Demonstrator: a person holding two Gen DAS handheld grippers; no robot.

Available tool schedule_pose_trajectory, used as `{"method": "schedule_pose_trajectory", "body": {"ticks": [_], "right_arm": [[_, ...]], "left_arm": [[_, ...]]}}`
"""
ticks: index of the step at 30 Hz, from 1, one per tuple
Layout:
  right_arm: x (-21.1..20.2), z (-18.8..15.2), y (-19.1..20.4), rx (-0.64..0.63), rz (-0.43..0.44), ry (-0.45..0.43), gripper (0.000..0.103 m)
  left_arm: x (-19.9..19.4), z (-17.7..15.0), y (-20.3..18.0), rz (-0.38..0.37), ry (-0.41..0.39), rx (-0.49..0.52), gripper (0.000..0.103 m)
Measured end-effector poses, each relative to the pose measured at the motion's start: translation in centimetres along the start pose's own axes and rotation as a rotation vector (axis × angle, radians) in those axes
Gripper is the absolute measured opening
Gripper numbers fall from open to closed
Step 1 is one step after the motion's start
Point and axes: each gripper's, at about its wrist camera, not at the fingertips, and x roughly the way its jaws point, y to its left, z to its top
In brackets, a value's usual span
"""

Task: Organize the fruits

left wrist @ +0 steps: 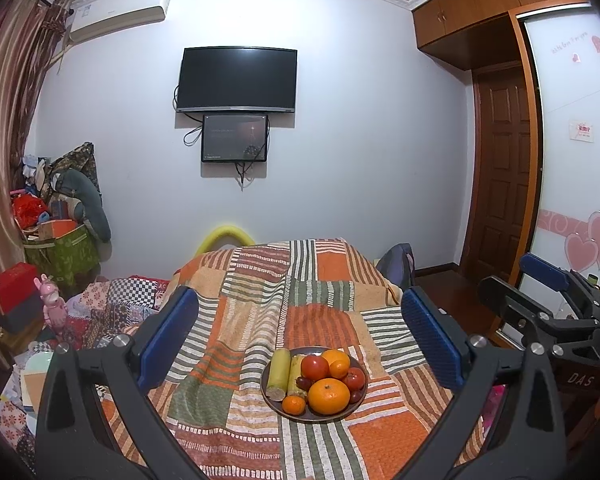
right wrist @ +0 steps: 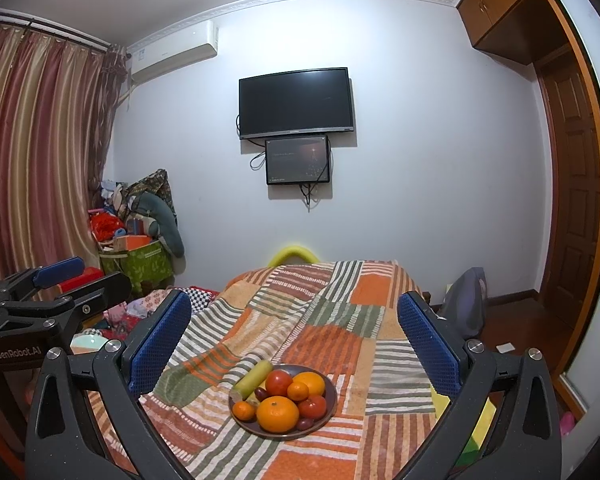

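Note:
A dark round plate (left wrist: 315,418) (right wrist: 333,394) sits on the patchwork cloth, piled with fruit. A large orange (left wrist: 329,396) (right wrist: 278,414) lies at its front, with a small tangerine (left wrist: 293,405) (right wrist: 244,410) to its left. Behind are two red tomatoes (left wrist: 314,367) (right wrist: 278,382), more oranges (left wrist: 335,357) (right wrist: 310,382), dark grapes (left wrist: 303,382) and green sugarcane pieces (left wrist: 280,372) (right wrist: 254,378). My left gripper (left wrist: 300,296) and my right gripper (right wrist: 294,300) are both open and empty, held above and short of the plate.
The striped orange, green and white cloth (left wrist: 260,320) covers a table that drops off at the far end. Clutter, boxes and a pink toy (left wrist: 53,304) fill the left. A bag (left wrist: 398,264), a wooden door and a wardrobe stand to the right.

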Motion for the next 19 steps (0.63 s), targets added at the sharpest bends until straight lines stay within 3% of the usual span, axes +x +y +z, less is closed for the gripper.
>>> {"method": "schedule_pose_trajectory", "body": {"ticks": [19], "right_arm": [[0.11, -0.06, -0.21, 0.001, -0.003, 0.005, 0.103]], "left_arm": [[0.66, -0.18, 0.05, -0.025, 0.021, -0.004, 0.103]]}}
